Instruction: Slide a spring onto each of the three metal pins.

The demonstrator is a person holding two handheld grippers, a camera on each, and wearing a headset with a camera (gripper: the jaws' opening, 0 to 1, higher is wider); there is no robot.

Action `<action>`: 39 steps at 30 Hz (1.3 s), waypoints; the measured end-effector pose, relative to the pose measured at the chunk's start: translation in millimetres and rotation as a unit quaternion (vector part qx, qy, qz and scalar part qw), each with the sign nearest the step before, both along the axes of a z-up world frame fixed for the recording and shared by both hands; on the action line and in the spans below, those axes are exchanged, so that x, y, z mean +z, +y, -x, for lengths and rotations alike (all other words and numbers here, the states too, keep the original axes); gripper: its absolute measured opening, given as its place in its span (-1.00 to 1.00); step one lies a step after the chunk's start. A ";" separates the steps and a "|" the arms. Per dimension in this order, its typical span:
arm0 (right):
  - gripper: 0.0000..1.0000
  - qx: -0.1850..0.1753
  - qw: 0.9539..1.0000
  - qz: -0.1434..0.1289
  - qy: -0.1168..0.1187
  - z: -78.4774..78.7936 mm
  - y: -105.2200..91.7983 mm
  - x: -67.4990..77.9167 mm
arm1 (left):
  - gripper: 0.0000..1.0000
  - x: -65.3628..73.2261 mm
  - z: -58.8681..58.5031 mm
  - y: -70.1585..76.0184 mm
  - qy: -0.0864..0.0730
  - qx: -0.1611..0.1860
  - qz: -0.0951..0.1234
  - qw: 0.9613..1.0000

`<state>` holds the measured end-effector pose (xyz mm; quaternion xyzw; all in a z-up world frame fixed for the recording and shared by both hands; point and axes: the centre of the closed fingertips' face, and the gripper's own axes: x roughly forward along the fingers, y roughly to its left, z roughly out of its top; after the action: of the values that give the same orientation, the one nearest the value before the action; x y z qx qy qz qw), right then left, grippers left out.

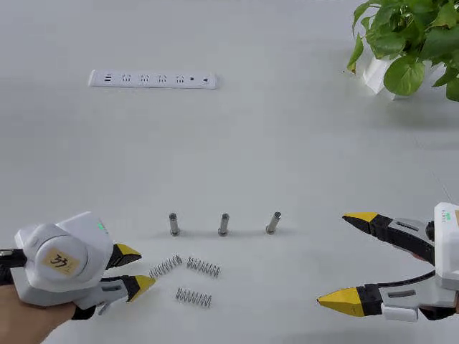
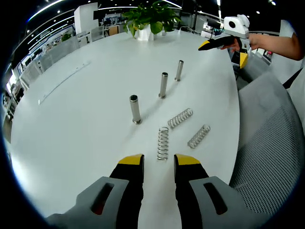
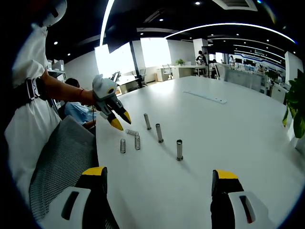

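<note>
Left tongs (image 1: 145, 266): yellow-tipped, the jaws parted by a narrow gap and holding nothing. They point at the closest spring and stop just short of it.
Right tongs (image 1: 332, 259): spread wide and empty, well apart from the pins, toward the right side of the white worktop (image 1: 287, 143).
Springs: small bare-steel coil springs lying flat between the pin row and my near edge: left spring (image 1: 166, 266), middle spring (image 1: 204, 267), nearest spring (image 1: 193, 297).
Pins: short grey metal pins standing upright in a row: left pin (image 1: 173, 223), middle pin (image 1: 224, 224), right pin (image 1: 273, 222). All three are bare.
Handling: I judge the springs light, squashy and apt to roll or flick away. I would pinch one gently across its coils near one end, leaving the other end free to slip over a pin. The pins look stiff, but I cannot tell whether they are fixed, so they may tip.
Count: three springs, three pins, none joined yet.
</note>
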<state>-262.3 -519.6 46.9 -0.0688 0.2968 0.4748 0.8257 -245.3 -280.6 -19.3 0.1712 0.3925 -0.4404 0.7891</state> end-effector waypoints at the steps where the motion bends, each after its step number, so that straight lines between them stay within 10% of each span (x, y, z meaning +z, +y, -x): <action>1: 0.80 0.000 1.000 0.000 0.000 0.0 0.1 -0.2 | -0.59 -1.4 0.2 -0.4 0.000 -0.003 -0.003 1.000; 22: 0.77 -0.004 1.000 0.004 0.005 1.3 -2.3 -3.3 | -0.80 -18.6 -1.2 -7.6 -0.001 -0.055 -0.068 0.996; 39: 0.74 -0.002 1.000 0.004 0.007 1.5 1.0 -5.2 | -0.85 -18.7 -1.9 -7.1 0.001 -0.060 -0.080 0.995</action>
<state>-263.8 -518.5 41.7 -0.0685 0.3045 0.4723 0.8243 -243.4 -287.7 -38.0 0.2568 0.4161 -0.4545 0.7445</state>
